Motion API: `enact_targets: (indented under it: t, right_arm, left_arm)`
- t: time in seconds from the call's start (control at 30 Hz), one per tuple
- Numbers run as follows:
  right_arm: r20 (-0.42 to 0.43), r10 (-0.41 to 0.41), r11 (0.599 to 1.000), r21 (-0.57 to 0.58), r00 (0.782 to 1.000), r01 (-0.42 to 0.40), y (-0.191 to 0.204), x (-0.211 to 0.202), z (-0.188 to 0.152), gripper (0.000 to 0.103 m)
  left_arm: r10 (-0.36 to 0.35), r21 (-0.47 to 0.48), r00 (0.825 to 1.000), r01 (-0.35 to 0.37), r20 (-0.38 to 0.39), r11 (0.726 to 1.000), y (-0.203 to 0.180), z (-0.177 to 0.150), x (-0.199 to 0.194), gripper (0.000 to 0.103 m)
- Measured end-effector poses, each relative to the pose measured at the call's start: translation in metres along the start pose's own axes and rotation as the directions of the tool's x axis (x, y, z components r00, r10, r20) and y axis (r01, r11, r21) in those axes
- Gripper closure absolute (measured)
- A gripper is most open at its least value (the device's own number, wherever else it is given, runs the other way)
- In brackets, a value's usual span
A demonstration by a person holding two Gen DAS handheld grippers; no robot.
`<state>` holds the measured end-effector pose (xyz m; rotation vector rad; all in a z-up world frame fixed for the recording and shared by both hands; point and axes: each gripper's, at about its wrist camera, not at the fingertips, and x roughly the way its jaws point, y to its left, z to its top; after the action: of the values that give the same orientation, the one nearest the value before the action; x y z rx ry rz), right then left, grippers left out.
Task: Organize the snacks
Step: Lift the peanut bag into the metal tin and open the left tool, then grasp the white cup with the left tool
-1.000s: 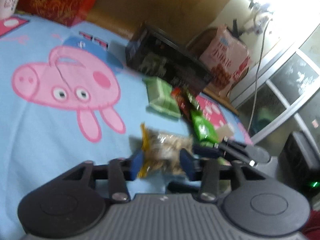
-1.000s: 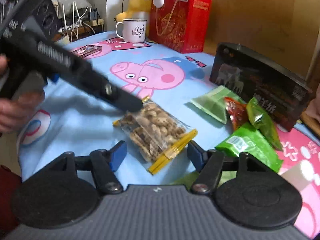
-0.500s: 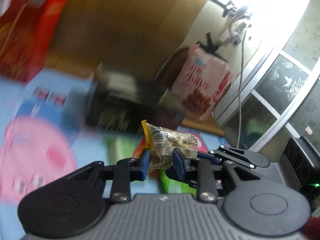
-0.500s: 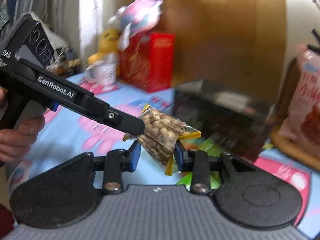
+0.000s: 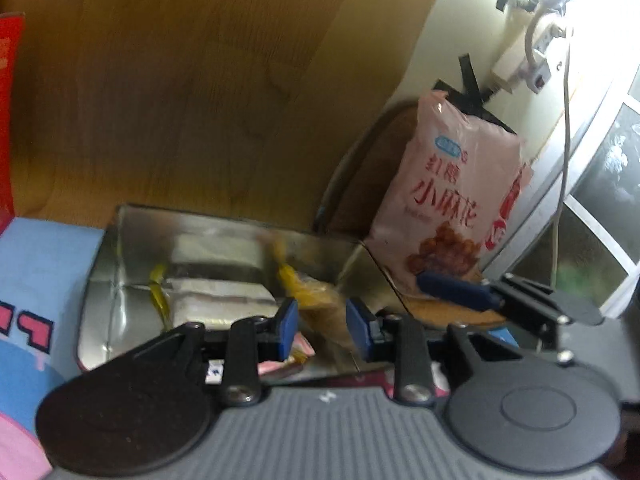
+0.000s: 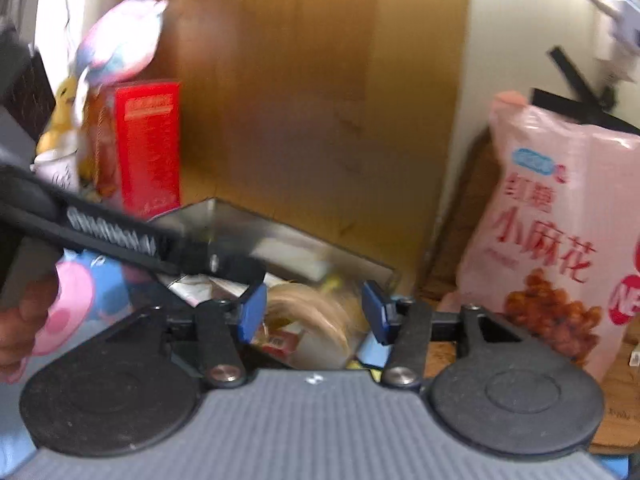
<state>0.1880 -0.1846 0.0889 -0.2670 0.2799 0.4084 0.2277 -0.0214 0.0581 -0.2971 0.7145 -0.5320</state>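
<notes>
- Left gripper (image 5: 322,322): its blue pads pinch the nut bag (image 5: 320,312), blurred here, whose long axis runs away from the claw toward the tin.
- Metal tin (image 5: 120,264): open, straight ahead and below the bag, packets already inside; the drop likely goes forward and down.
- Right gripper (image 6: 316,314): its jaws have just been opening; the bag sits between them, pads apparently clear of it, leaving the left hand carrying.

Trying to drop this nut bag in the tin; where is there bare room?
Bare metal floor shows at the left end of the tin, between its left wall and the white packets. The middle and the near side under the left tongs, which grip the nut bag, are crowded with wrappers.
</notes>
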Motion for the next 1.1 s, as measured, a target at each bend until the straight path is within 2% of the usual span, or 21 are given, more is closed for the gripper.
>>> enact_targets:
  t: [0.13, 0.2, 0.3, 0.37, 0.47, 0.53, 0.63, 0.8, 1.0, 1.03, 1.07, 1.1]
  right_arm:
    - [0.073, 0.001, 0.995, 0.104, 0.997, -0.008, -0.013, -0.038, -0.021, 0.048]
    - [0.080, 0.018, 0.985, 0.167, 0.997, -0.031, -0.018, -0.055, -0.037, 0.048]
    - [0.080, 0.046, 0.966, 0.251, 0.996, -0.065, -0.021, -0.080, -0.066, 0.048]
    - [0.081, 0.079, 0.954, 0.283, 0.994, -0.099, -0.015, -0.095, -0.084, 0.048]
    - [0.085, 0.066, 0.955, 0.284, 0.994, -0.088, 0.000, -0.115, -0.103, 0.048]
    - [0.082, 0.072, 0.958, 0.273, 0.994, -0.092, 0.008, -0.124, -0.111, 0.048]
    - [0.049, 0.067, 0.974, 0.216, 0.997, -0.076, 0.022, -0.125, -0.120, 0.048]
    - [-0.026, 0.009, 0.998, 0.068, 1.000, -0.007, 0.040, -0.118, -0.134, 0.048]
    - [-0.063, -0.001, 1.000, -0.015, 0.998, 0.000, 0.044, -0.098, -0.136, 0.048]
    - [-0.070, -0.001, 1.000, -0.015, 0.998, 0.000, 0.043, -0.096, -0.137, 0.049]
    - [-0.074, 0.004, 1.000, -0.011, 0.997, -0.005, 0.041, -0.092, -0.137, 0.051]
    - [-0.082, 0.032, 0.999, -0.001, 0.996, -0.032, 0.038, -0.090, -0.137, 0.065]
  left_arm:
    - [-0.023, 0.019, 0.999, 0.023, 0.029, 1.000, -0.004, -0.014, -0.020, 0.075]
    - [-0.042, 0.026, 0.998, 0.041, 0.054, 0.999, -0.006, -0.022, -0.038, 0.071]
    - [-0.074, 0.048, 0.995, 0.071, 0.067, 0.996, -0.014, -0.038, -0.062, 0.071]
    - [-0.105, 0.050, 0.993, 0.103, 0.052, 0.993, -0.021, -0.050, -0.071, 0.071]
    - [-0.165, 0.077, 0.986, 0.165, 0.000, 0.983, -0.040, -0.068, -0.071, 0.071]
    - [-0.183, 0.137, 0.983, 0.185, -0.027, 0.973, -0.058, -0.080, -0.070, 0.064]
    - [-0.166, 0.264, 0.984, 0.175, -0.057, 0.948, -0.088, -0.101, -0.067, 0.062]
    - [-0.095, 0.395, 0.992, 0.122, -0.087, 0.911, -0.118, -0.124, -0.050, 0.062]
    - [0.003, 0.419, 0.993, 0.047, -0.116, 0.907, -0.124, -0.133, -0.023, 0.063]
    - [0.002, 0.409, 0.992, 0.052, -0.130, 0.911, -0.122, -0.133, -0.019, 0.068]
    - [-0.005, 0.395, 0.990, 0.060, -0.140, 0.917, -0.120, -0.134, -0.016, 0.068]
    - [-0.003, 0.391, 0.991, 0.056, -0.135, 0.919, -0.119, -0.133, -0.016, 0.068]
